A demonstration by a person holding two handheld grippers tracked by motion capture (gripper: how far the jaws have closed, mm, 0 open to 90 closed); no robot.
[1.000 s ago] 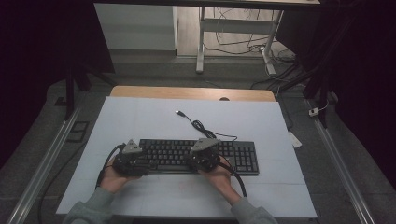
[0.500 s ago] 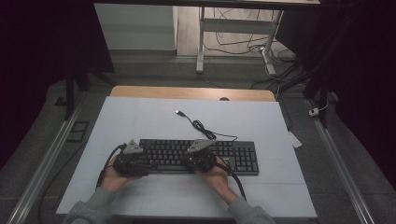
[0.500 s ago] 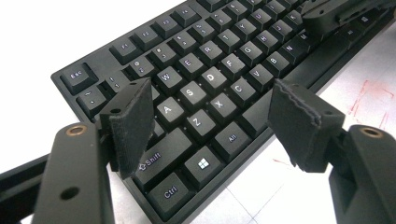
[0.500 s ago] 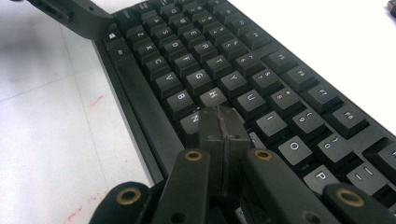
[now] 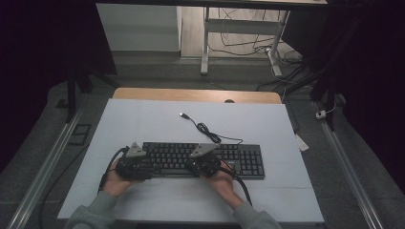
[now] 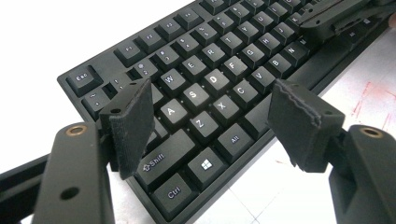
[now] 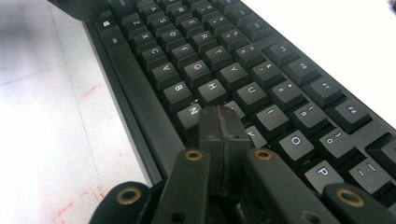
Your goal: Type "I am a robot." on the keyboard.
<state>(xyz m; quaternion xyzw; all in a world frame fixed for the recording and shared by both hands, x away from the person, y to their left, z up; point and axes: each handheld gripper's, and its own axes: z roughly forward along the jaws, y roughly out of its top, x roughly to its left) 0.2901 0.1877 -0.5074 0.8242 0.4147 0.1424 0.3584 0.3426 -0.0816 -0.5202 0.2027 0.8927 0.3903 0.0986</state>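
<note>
High view: a black full-size plastic keyboard (image 5: 203,160) lies flat on the white counter (image 5: 143,119), near the person's edge, its thin black cable (image 5: 205,130) trailing away toward the far side and ending in a loose plug. The left tongs (image 5: 135,162) sit over the keyboard's left end; the right tongs (image 5: 204,162) sit over its middle, near the front edge.

Left gripper view: the left tongs (image 6: 210,116) are released, jaws spread wide with nothing between the pads, hovering over the A, Z, Shift and Alt keys. Whether a pad brushes a keycap cannot be told.

Right gripper view: the right tongs (image 7: 223,128) are clenched, pads pressed flat together on nothing, the joined tip poised at or just above the keys around N and M. Contact cannot be confirmed.

Risks, as judged:
- The clenched tip looks broader than a single keycap; a press from here could strike two neighbouring keys at once.
- An angled push could slide off a key's edge or shove the keyboard across the smooth counter, since nothing visibly pins it.
- The spread left jaws hang low over the keys; a small dip could press Shift or Alt unintentionally.
- Pushing the keyboard away could bunch the loose cable.
</note>
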